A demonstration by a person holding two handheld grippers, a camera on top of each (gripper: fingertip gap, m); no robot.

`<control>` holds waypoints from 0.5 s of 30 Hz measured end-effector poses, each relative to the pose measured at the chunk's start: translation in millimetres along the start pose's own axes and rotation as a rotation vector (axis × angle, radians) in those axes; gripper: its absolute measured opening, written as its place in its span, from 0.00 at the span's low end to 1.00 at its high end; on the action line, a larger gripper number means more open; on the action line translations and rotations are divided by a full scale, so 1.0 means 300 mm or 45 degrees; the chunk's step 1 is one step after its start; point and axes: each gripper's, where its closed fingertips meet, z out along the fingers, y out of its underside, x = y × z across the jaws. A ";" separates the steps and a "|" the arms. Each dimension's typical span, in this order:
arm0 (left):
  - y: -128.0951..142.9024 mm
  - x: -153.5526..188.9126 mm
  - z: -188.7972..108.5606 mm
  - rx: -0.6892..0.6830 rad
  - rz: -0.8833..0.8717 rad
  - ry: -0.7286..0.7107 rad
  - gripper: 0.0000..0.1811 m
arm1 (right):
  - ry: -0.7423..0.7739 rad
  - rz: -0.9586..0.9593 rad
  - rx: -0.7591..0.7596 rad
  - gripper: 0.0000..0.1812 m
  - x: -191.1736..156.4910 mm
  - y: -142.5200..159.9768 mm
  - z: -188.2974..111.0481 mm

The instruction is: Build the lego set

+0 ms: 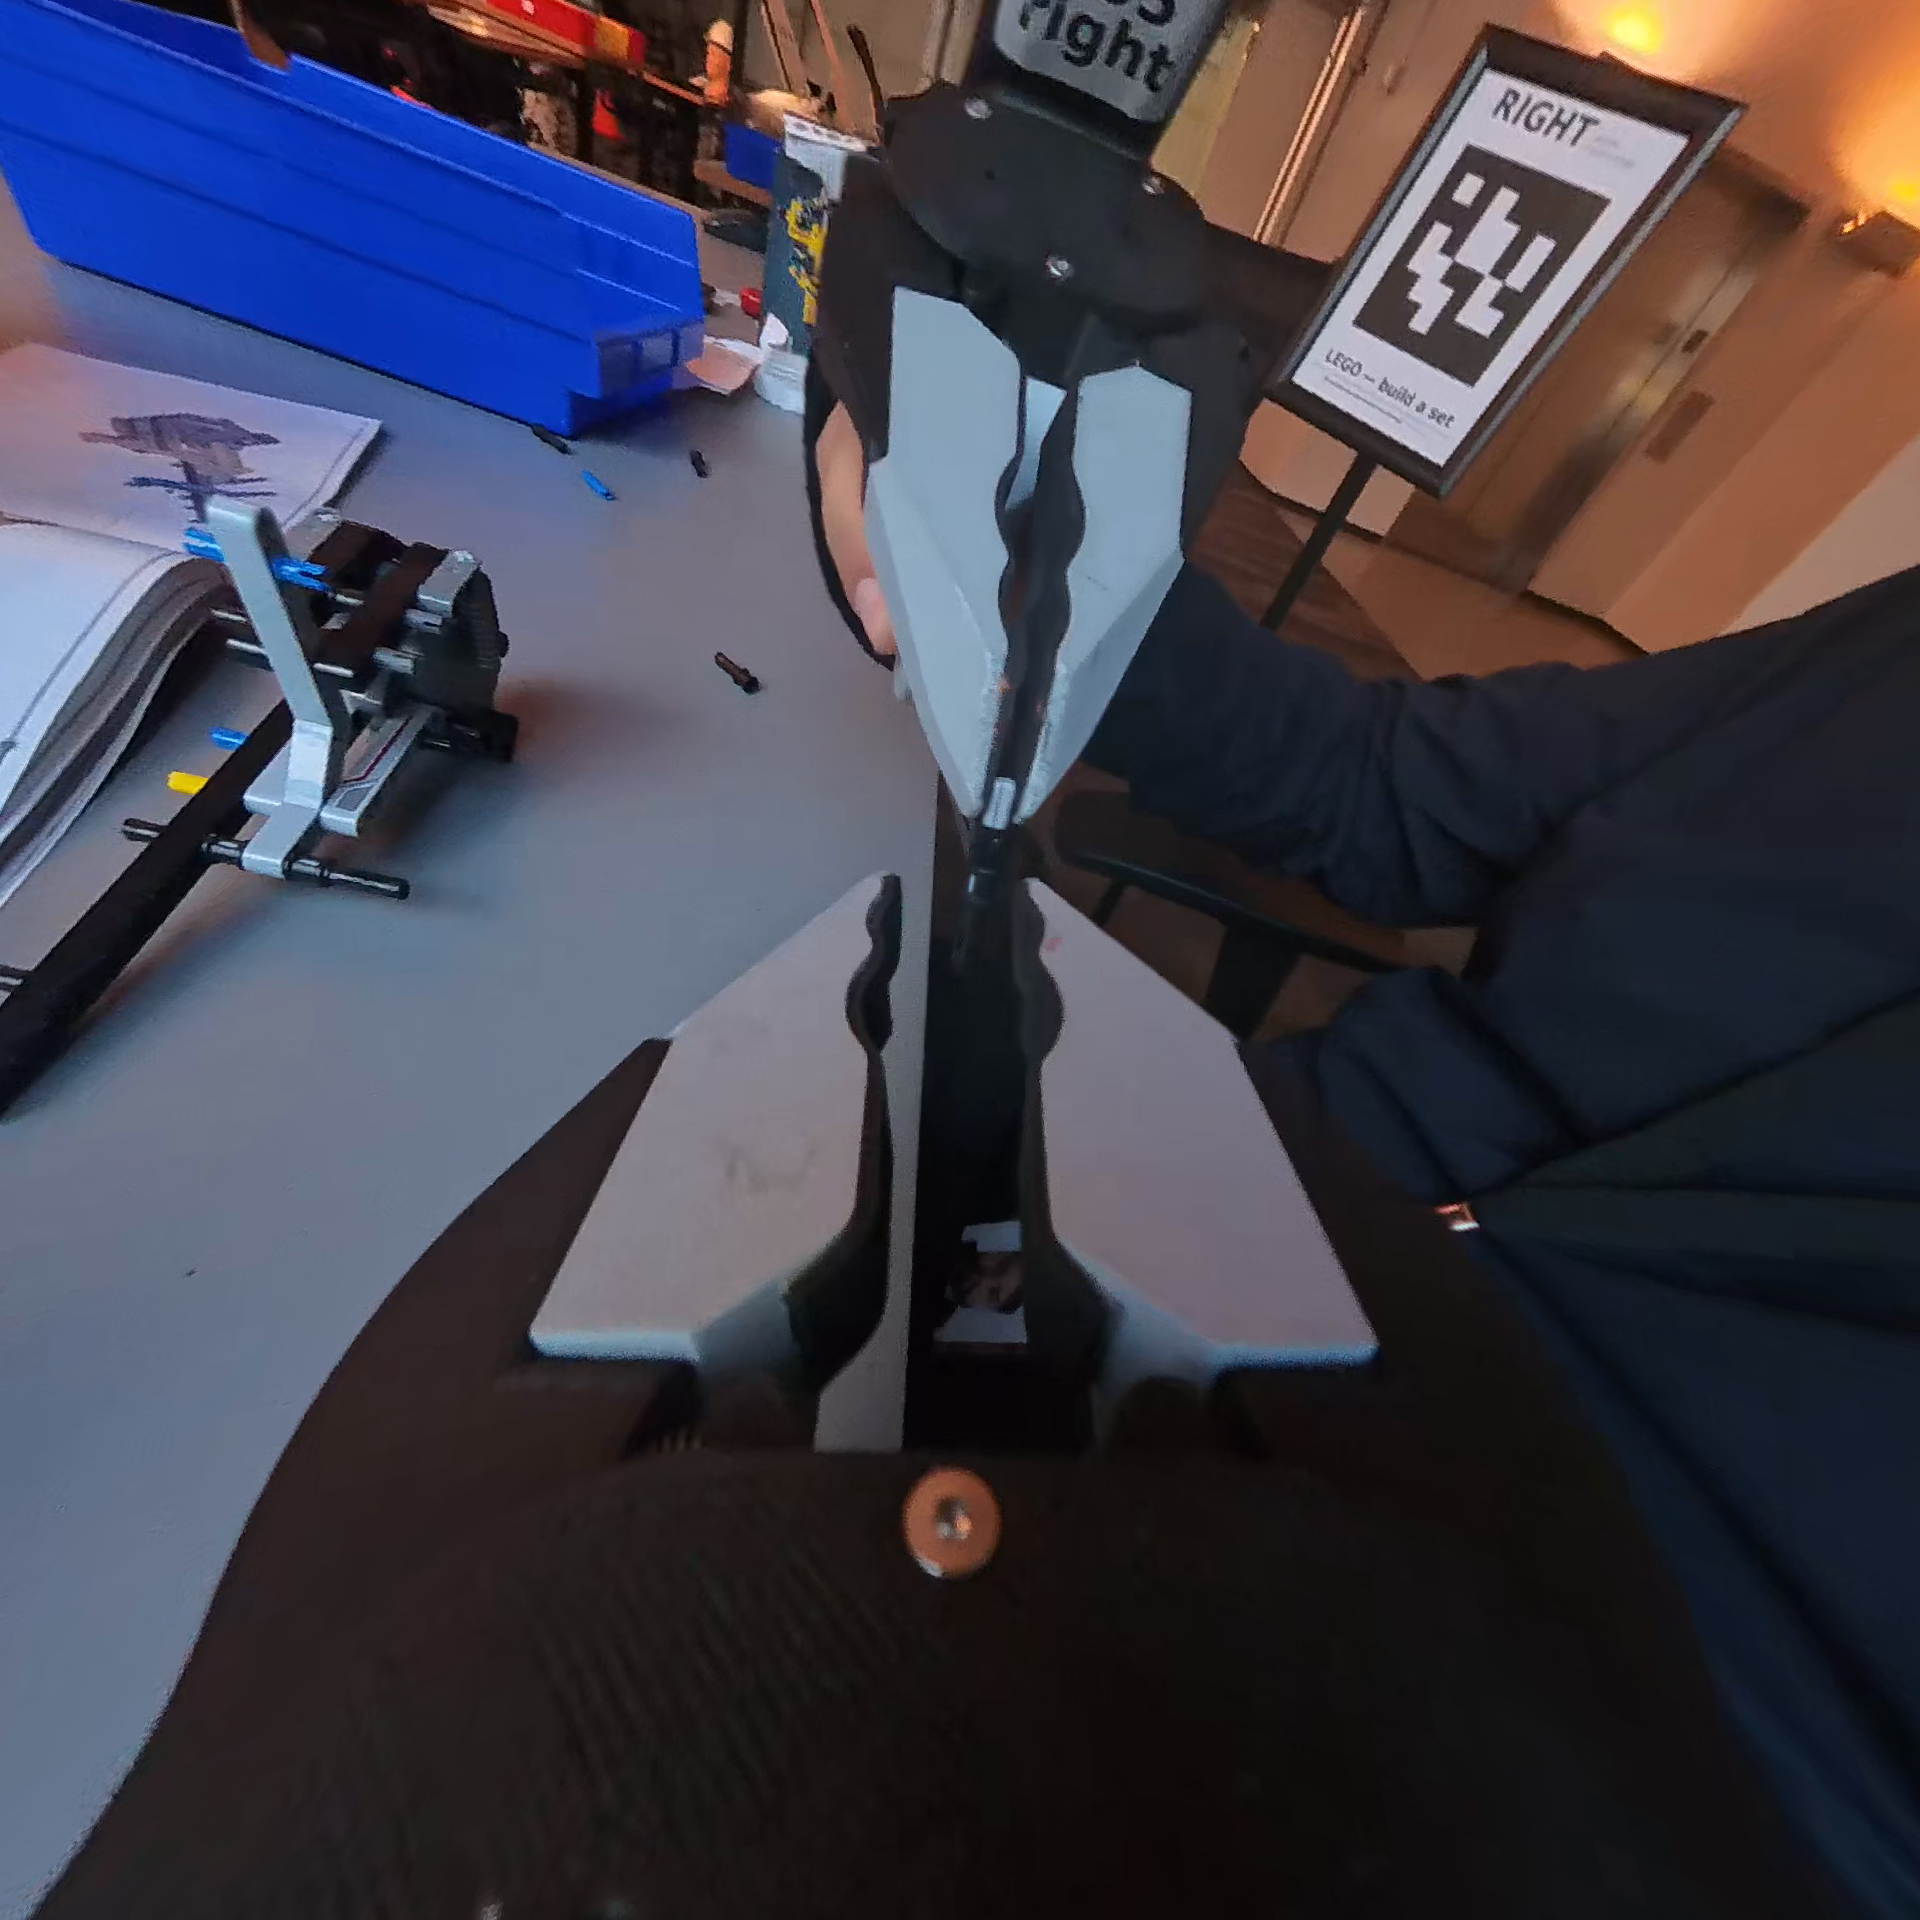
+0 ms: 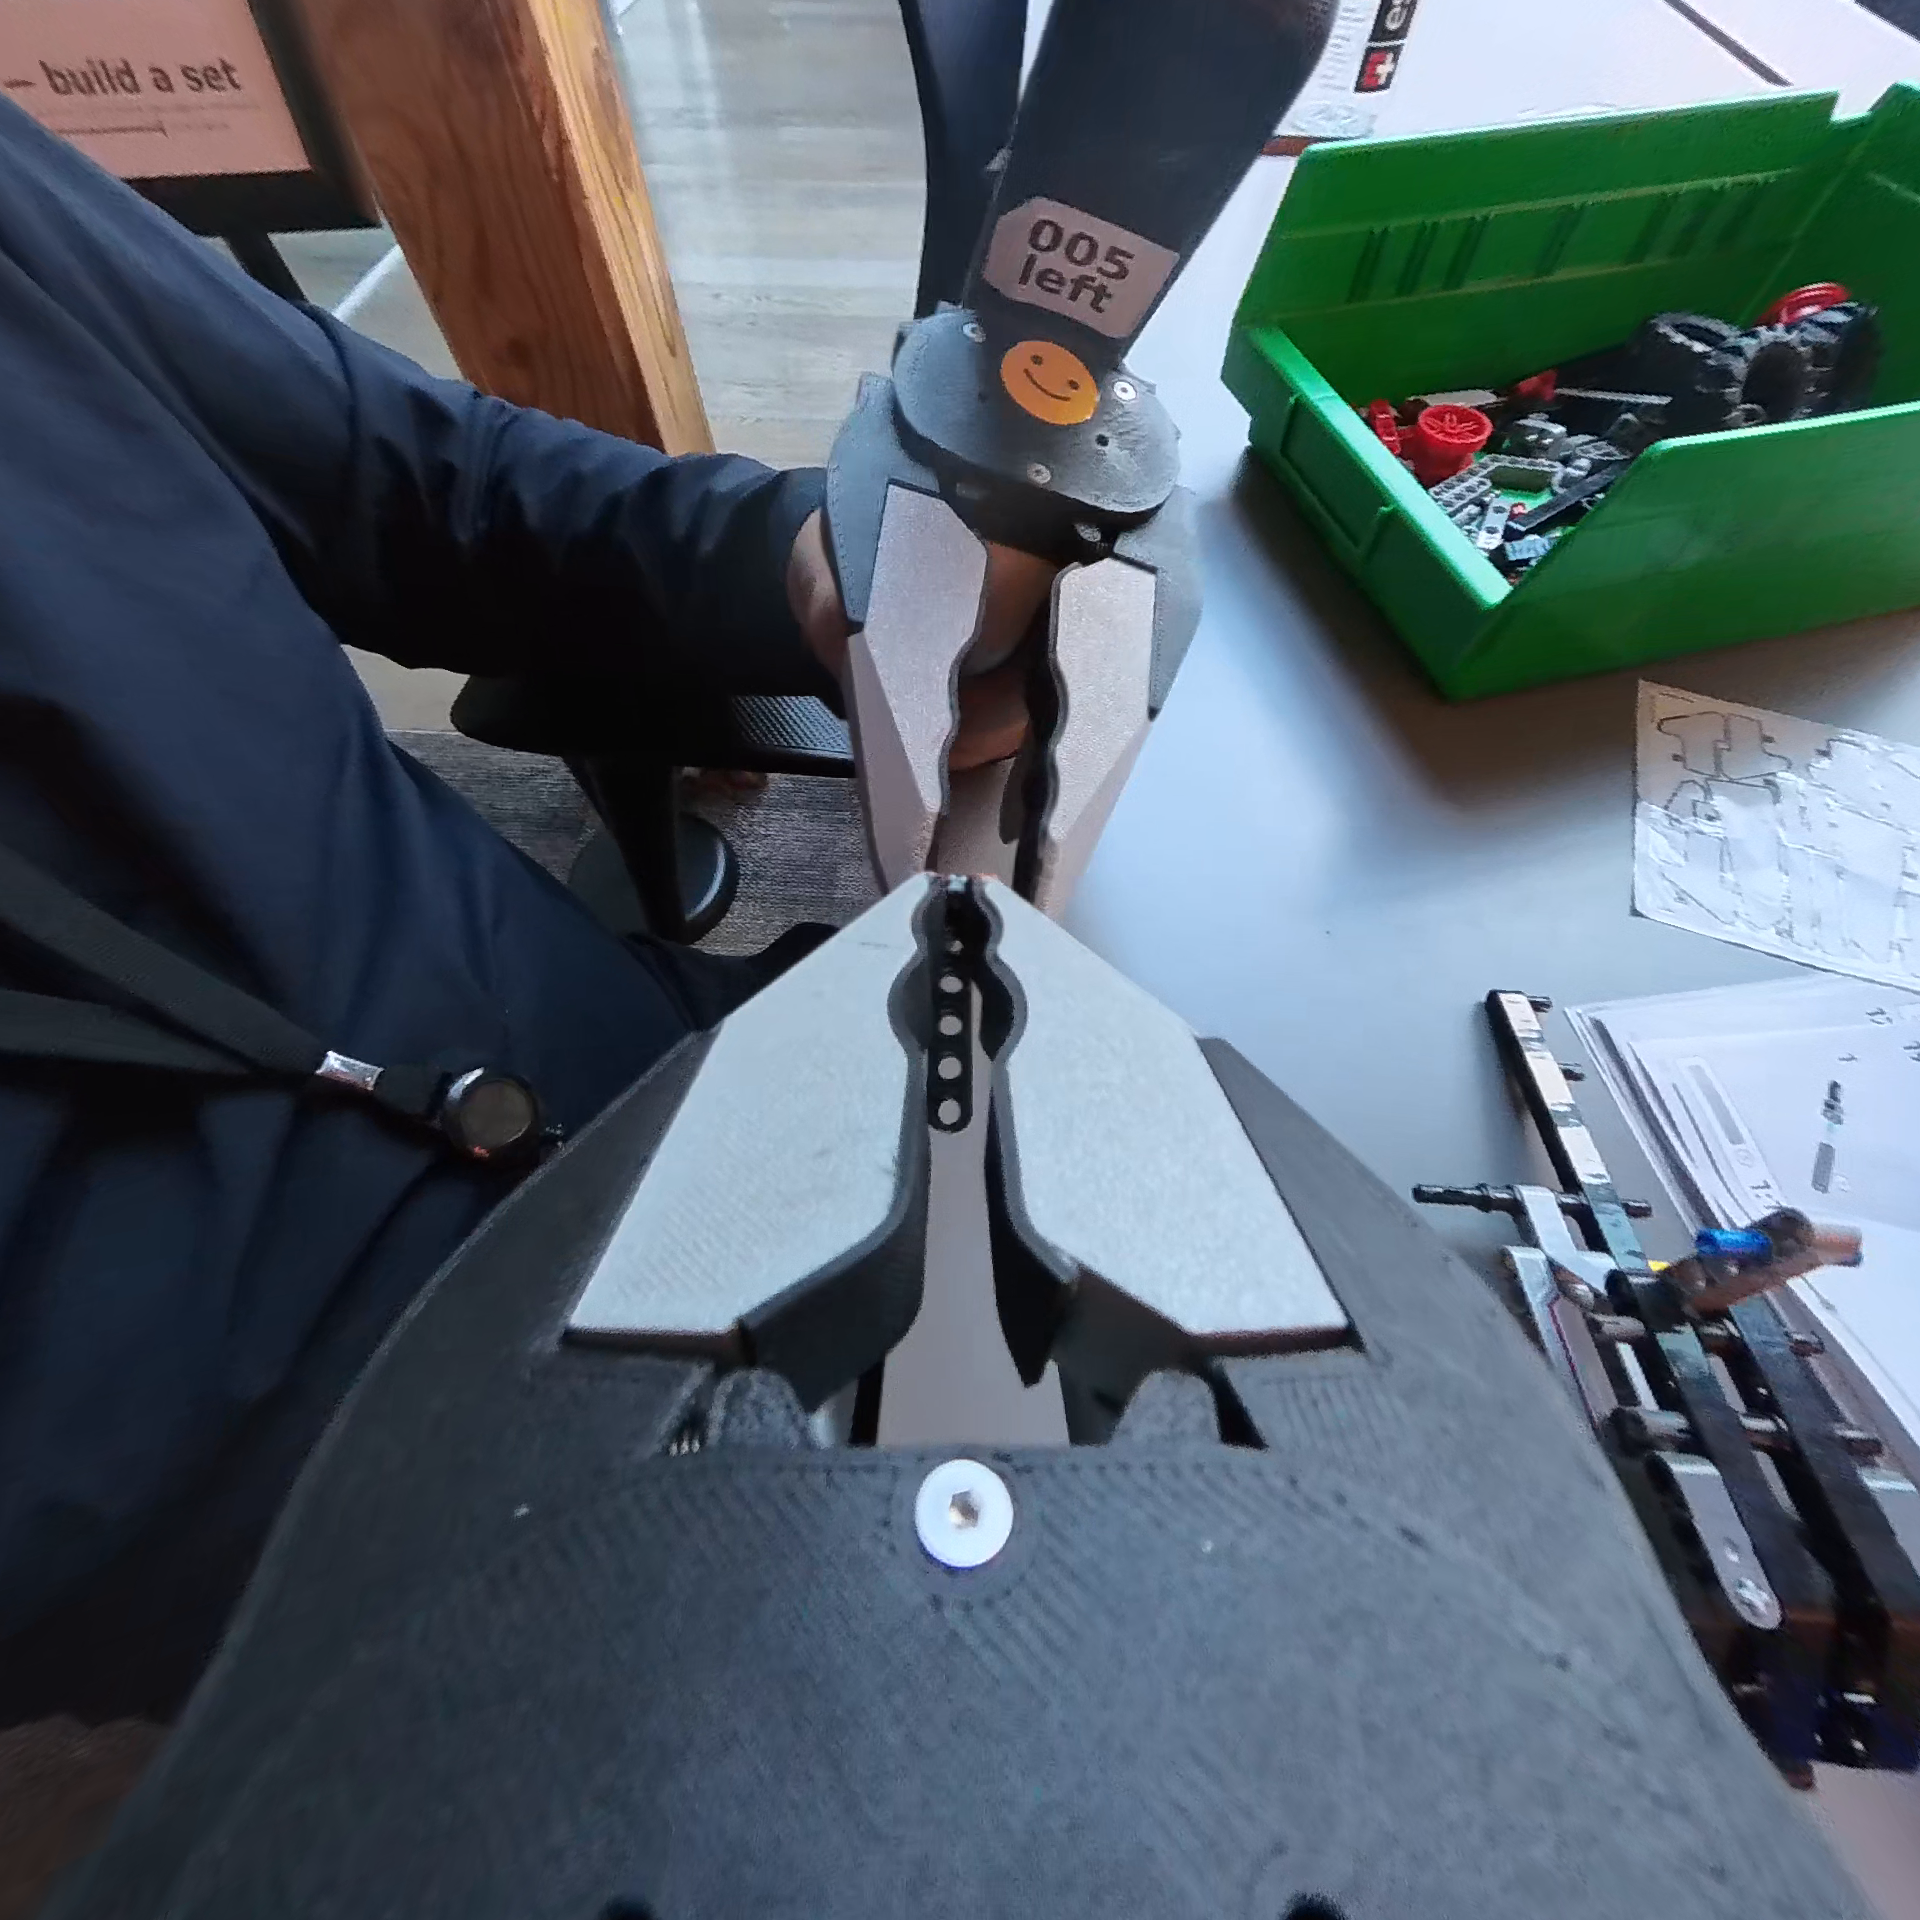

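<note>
My right gripper [image 2: 951,888] is shut on a thin black beam with holes [image 2: 951,1039], held off the table's edge. In the left wrist view the right gripper [image 1: 997,816] points down at me and the beam's free end [image 1: 971,899] pokes out of its tips. My left gripper [image 1: 961,894] faces it tip to tip. Its jaws stand slightly apart, with the beam's end between them and not touching either pad. The left gripper also shows in the right wrist view [image 2: 982,862]. The partly built black and grey model [image 1: 343,707] sits on the grey table [image 1: 520,987], also seen on the right [image 2: 1683,1382].
An open instruction booklet [image 1: 94,623] lies behind the model. A blue bin [image 1: 364,239] stands at the back. A green bin [image 2: 1558,623] holds loose parts. Loose pins [image 1: 738,673] lie on the table. A paper sheet [image 2: 1777,831] and a sign on a stand [image 1: 1496,260] are nearby. Only a small space, under 4 cm, lies between the two pairs of fingers.
</note>
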 end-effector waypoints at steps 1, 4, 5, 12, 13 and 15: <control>-0.002 -0.001 0.000 0.007 -0.005 -0.003 0.10 | 0.013 -0.002 0.005 0.00 0.003 -0.004 -0.001; -0.003 0.000 0.008 0.014 -0.032 0.004 0.10 | 0.053 -0.020 -0.003 0.00 0.011 -0.005 0.005; -0.006 0.003 0.012 0.025 -0.044 0.011 0.10 | 0.074 -0.030 -0.014 0.00 0.017 -0.001 0.008; -0.013 -0.002 0.028 0.061 -0.042 -0.040 0.04 | 0.088 -0.030 -0.017 0.00 0.018 0.005 0.008; -0.012 -0.002 0.029 0.062 -0.038 -0.044 0.04 | 0.087 -0.026 -0.015 0.00 0.019 0.006 0.007; -0.011 -0.001 0.030 0.058 -0.017 -0.057 0.03 | 0.082 -0.016 -0.011 0.00 0.018 0.007 0.007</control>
